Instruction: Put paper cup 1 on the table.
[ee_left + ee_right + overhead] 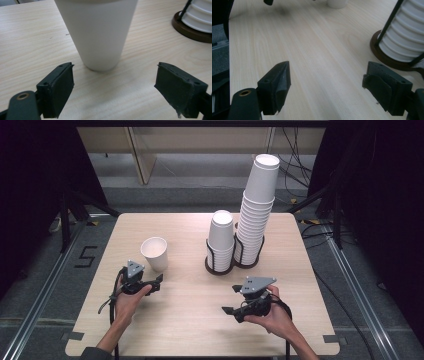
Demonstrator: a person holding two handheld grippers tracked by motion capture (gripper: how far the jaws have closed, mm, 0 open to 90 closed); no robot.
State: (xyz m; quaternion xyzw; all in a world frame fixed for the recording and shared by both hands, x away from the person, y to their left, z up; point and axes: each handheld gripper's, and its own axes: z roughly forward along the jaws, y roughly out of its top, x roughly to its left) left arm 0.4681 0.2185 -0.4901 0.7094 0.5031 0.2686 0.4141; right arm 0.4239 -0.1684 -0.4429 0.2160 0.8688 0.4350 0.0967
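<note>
A white paper cup [97,32] stood upright just beyond the left gripper [115,87], whose jaws gaped wide, apart from it; the right gripper [325,87] was likewise spread, holding nothing.

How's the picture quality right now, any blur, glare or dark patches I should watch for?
High view: table evenly lit, surroundings dark, soft overall. Left gripper view: single cup close and fairly sharp, a faint shadow at its base, no glare. Right gripper view: left hand-held gripper at the top edge blurred, with a soft shadow beneath it.

Lab-style recording bay, dark curtains [30,195], floor rails [45,285], loose cables [300,165]
</note>
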